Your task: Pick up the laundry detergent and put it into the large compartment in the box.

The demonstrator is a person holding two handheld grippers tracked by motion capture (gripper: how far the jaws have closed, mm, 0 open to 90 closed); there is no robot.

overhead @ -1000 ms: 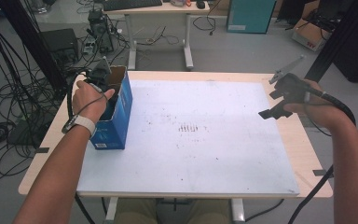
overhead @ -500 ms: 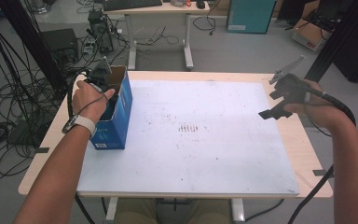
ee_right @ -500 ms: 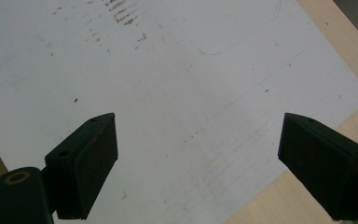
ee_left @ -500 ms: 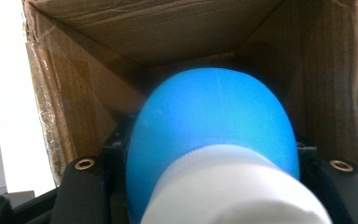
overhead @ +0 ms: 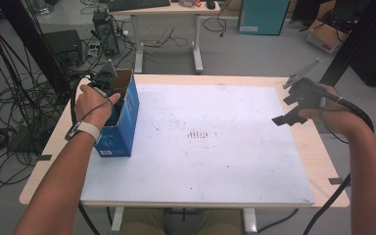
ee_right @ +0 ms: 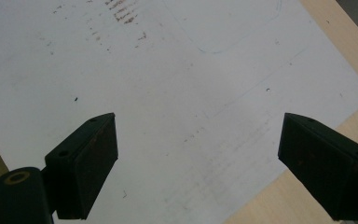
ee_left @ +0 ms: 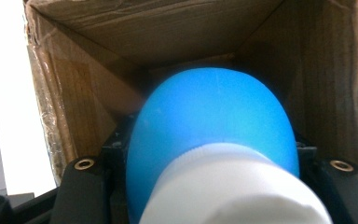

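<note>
Blue and white plastic sits closest to the lens in the left gripper view: a blue bottle (ee_left: pixel 212 135) with a white cap (ee_left: pixel 235 186), lying between the two black jaws with its rounded end pointing down into an open cardboard box (ee_left: pixel 135 32). The jaws press against the bottle's sides, closed on it as far as the bottle's width allows, and brown inner walls of the box rise all around. From the high view, the left gripper (overhead: pixel 108 82) is held by the left hand (overhead: pixel 94 103) at the mouth of that box (overhead: pixel 122 122) — blue on the outside, standing upright near the left edge of the table (overhead: pixel 318 156), on the white mat (overhead: pixel 200 147) that covers most of the tabletop. A pale band (overhead: pixel 83 129) circles the left wrist. Over by the right edge of the mat, the right hand (overhead: pixel 330 112) holds the right gripper (overhead: pixel 301 100) above the surface, well apart from the box. In the right gripper view the right gripper (ee_right: pixel 198 163) has its jaws spread wide with nothing between them — beneath them lie the scuffed white mat and a strip of pale wood at the mat's edge. Farther off, beyond the table, cables (overhead: pixel 10 98) trail across the grey floor and a second desk (overhead: pixel 166 10) stands at the back.
</note>
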